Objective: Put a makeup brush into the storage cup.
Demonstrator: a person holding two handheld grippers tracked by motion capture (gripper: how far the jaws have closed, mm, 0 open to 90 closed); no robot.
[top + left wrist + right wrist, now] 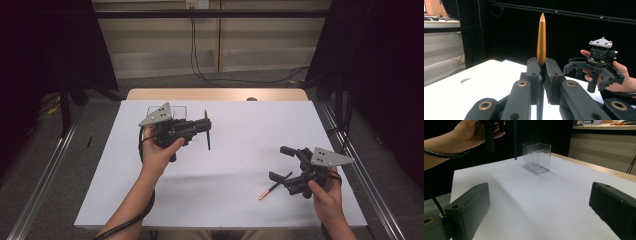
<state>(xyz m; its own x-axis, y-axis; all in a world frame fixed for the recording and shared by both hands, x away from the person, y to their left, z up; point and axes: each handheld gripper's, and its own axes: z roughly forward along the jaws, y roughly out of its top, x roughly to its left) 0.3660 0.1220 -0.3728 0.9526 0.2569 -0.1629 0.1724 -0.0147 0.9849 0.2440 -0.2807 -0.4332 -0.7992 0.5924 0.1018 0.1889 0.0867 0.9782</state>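
Clamped between the jaws of the left gripper point(541, 75): a pen point(541, 37), gold pointed end standing clear above the pads in the left gripper view, dark lower end hanging below them; in the high view the same pen point(207, 131) crosses the front of the left gripper point(202, 127), held above the white tabletop point(235, 125) and not touching it; around the gripper body, the left hand point(159, 150), cable trailing back along the forearm; grey three-cornered plate point(156, 114) on top.

Spread wide and holding nothing: the jaws of the right gripper point(541, 215), one black pad at each lower corner of the right gripper view, bare white surface between them; in the high view the right gripper point(282, 162) sits low over the right part of the tabletop, gripped by the right hand point(325, 195); just beside its near jaw, lying flat on the tabletop, a second pen point(272, 188), dark barrel with an orange tip pointing toward the near edge.

Farther out: a clear plastic box point(537, 157), open-topped with an inner divider, standing upright on the tabletop toward the far left; in the high view the clear box point(179, 111) shows partly behind the left gripper; in the right gripper view the held pen's dark tip point(515, 140) hangs just beside the box, above the surface, outside it.
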